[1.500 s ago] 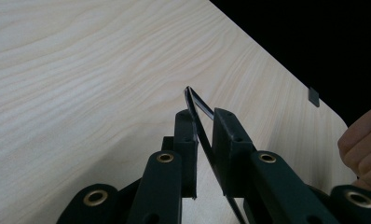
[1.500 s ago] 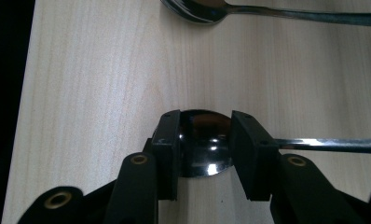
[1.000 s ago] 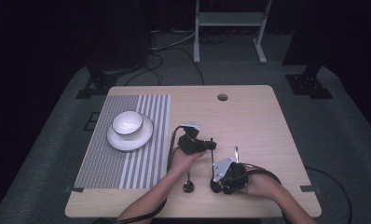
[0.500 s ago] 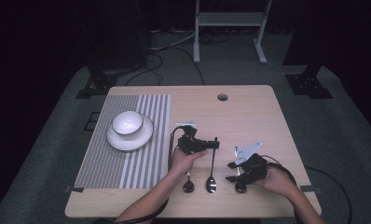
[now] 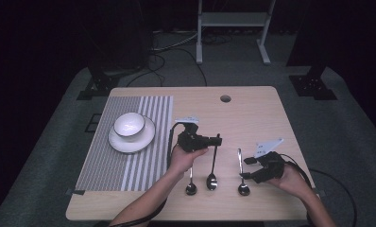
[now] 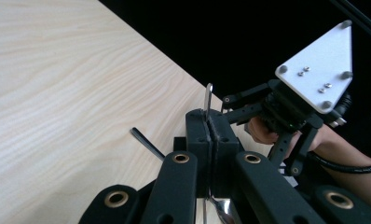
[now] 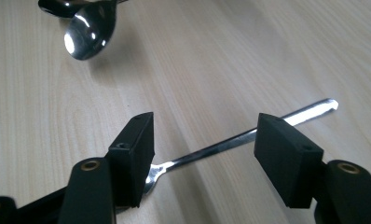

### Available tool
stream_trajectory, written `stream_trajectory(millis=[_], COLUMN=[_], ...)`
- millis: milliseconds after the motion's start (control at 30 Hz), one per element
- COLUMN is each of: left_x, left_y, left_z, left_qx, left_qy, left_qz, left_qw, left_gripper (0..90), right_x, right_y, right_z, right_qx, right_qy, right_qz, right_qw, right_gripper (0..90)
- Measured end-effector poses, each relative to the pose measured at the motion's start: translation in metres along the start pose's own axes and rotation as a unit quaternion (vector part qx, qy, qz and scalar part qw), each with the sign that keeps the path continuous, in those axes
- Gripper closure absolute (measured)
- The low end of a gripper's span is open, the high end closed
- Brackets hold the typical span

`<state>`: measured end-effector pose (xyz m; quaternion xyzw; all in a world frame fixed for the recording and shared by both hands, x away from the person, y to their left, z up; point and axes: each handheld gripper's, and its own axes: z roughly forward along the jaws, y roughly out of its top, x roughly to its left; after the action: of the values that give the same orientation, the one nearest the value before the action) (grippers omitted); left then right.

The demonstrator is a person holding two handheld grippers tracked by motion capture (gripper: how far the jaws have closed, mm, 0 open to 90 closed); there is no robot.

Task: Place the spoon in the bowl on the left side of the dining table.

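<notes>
middle spoon (image 5: 213, 163): shiny metal, thin handle, bowl toward the person; lies at table (image 5: 252, 113) front centre; handle is clamped.
left gripper (image 5: 217, 141): jaws closed tight on middle spoon handle, seen in its own view (image 6: 208, 122).
right spoon (image 5: 241, 173): lies flat, between the spread jaws.
right gripper (image 5: 249, 166): jaws wide apart, nothing held.
left spoon (image 5: 191, 184): partly hidden under left hand (image 5: 185, 158).
bowl (image 5: 129, 125): white, set on plate (image 5: 146, 138), on striped mat (image 5: 143, 165), well apart to the left.

Left gripper (image 6: 209, 140) jaws pressed together on a silver spoon handle (image 6: 207, 99) poking up toward 12 o'clock. Dark handle tip (image 6: 144, 141) on wooden table (image 6: 67, 84) at 9 o'clock. Right gripper (image 6: 286, 112), grey plate, at 2 o'clock.
</notes>
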<state>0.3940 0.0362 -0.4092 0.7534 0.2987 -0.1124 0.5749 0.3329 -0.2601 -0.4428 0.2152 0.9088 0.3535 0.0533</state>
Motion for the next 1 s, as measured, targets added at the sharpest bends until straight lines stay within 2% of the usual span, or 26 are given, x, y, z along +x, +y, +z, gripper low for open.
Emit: stream_trajectory(millis=[467, 600, 833, 1000], left_x=[0.009, 0.011, 0.017, 0.022], left_y=[0.011, 0.014, 0.024, 0.028], left_z=[-0.024, -0.030, -0.049, -0.061], left_qx=[-0.018, -0.025, -0.034, -0.042], left_qy=[0.011, 0.017, 0.042, 0.054], left_qz=[0.008, 0.007, 0.012, 0.007], left_qw=[0.9997, 0.9995, 0.9985, 0.9976], left_gripper=[89.2, 89.2, 89.2, 89.2], right_x=[-0.008, -0.009, -0.013, -0.013], right_y=[-0.016, -0.019, -0.022, -0.022], right_z=[-0.012, -0.014, -0.019, -0.019], right_qx=[-0.020, -0.020, -0.025, -0.027], right_qy=[-0.018, -0.021, -0.027, -0.028], right_qz=[0.050, 0.056, 0.066, 0.067], right_qw=[0.9984, 0.9980, 0.9971, 0.9970], right_gripper=[28.7, 27.8, 26.8, 26.2])
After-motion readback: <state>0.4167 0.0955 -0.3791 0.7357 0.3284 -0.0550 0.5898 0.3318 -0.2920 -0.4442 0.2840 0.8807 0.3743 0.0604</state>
